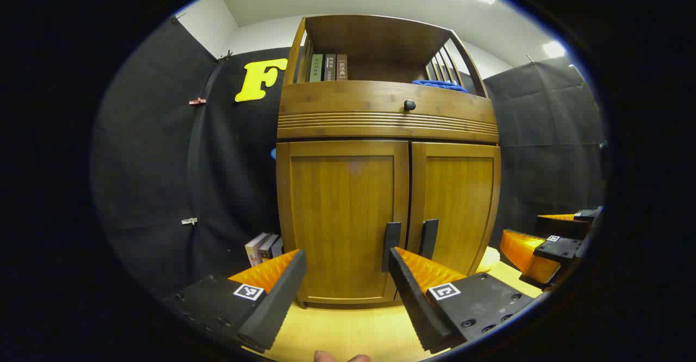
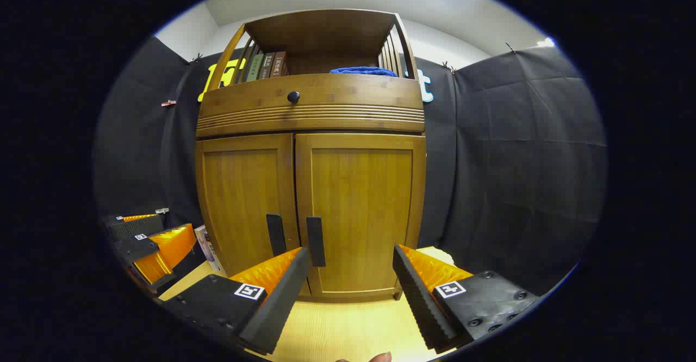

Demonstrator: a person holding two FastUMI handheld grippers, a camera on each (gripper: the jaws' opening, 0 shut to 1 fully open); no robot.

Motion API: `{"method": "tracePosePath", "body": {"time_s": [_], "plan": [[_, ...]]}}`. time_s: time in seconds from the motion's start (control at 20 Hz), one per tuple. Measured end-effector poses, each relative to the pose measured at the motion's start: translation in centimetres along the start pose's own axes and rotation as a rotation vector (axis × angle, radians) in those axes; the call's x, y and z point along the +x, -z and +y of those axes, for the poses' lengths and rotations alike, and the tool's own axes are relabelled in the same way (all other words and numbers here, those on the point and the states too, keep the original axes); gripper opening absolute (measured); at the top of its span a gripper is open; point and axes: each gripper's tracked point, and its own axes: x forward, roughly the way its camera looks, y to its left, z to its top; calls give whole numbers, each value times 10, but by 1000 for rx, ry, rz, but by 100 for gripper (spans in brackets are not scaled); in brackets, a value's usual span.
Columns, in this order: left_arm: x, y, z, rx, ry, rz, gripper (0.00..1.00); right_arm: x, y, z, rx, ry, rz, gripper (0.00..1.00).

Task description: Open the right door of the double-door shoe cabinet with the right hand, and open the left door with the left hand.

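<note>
The tall honey-coloured bamboo shoe cabinet (image 2: 310, 150) stands straight ahead on the pale floor, both flat panel doors closed. Its right door (image 2: 361, 210) and left door (image 1: 342, 215) look rigid and should swing lightly. Best hold: the slim black vertical handles (image 2: 315, 241) (image 1: 391, 245) at the centre seam. Right gripper (image 2: 348, 291) and left gripper (image 1: 345, 291) hang spread wide, empty

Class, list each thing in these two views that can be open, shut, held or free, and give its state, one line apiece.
Left door: shut, handle untouched.
Right door: shut, handle untouched.
Drawer: pushed in, shut.
Left gripper: open, holding nothing, short of the doors.
Right gripper: open, holding nothing, short of the doors.
Books: upright on the top shelf.
Blue cloth: lying on the top shelf.
</note>
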Motion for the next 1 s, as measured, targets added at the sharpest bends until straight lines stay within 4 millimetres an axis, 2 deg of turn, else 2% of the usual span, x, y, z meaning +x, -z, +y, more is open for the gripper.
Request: {"method": "tracePosePath", "body": {"time_s": [1.0], "plan": [[-2, 3, -1, 2, -7, 0, 94, -2, 0, 7, -6, -19, 1, 98]]}}
